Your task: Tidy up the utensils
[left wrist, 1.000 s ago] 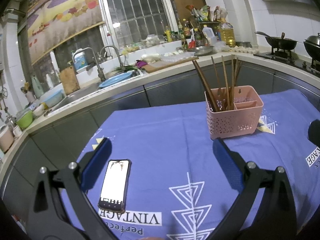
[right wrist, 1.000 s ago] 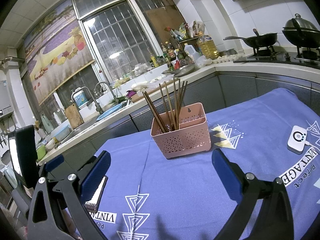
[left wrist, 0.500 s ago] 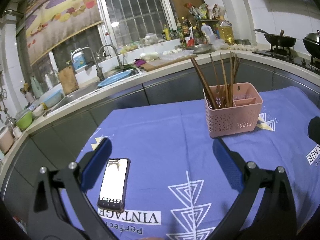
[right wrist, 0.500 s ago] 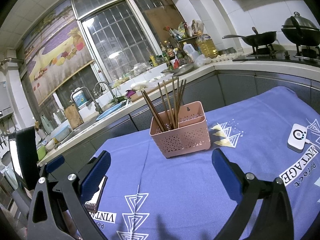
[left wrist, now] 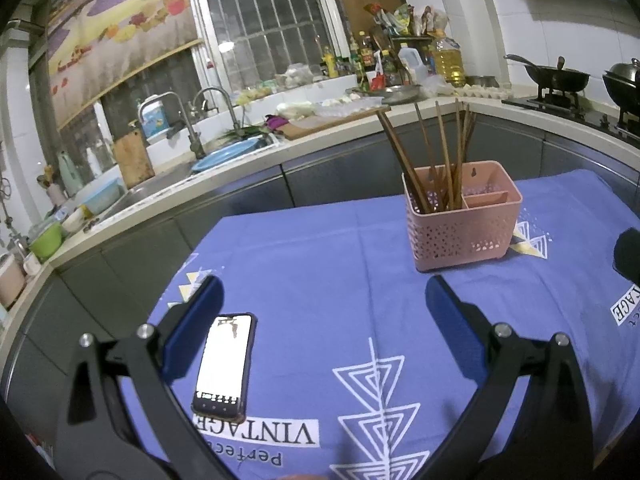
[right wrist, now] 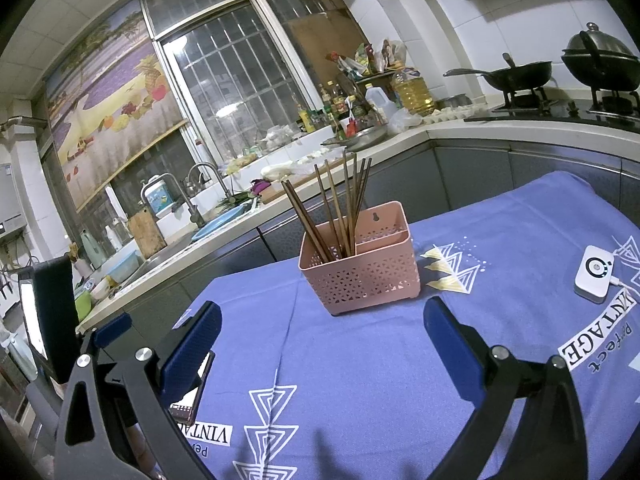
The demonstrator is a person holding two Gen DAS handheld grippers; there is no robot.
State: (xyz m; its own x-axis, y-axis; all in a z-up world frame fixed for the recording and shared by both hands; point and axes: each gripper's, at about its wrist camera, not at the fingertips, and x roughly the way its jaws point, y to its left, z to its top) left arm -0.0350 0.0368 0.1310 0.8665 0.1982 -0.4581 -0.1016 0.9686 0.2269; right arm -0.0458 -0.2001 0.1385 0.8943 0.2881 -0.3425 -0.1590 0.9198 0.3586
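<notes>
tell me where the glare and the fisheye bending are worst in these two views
Left wrist view: the phone screen is blown out to white, and the counter edge bows strongly; the pink utensil basket stays sharp. Right wrist view: a lit screen at the left edge glares, a lamp reflection shows in the barred window, and the corners vignette to black.

Brown wooden chopsticks (left wrist: 436,160) lean in the pink perforated plastic basket (left wrist: 460,228) on the blue printed tablecloth (left wrist: 320,264); the left gripper (left wrist: 320,300) gapes empty above a black smartphone (left wrist: 225,364).
</notes>
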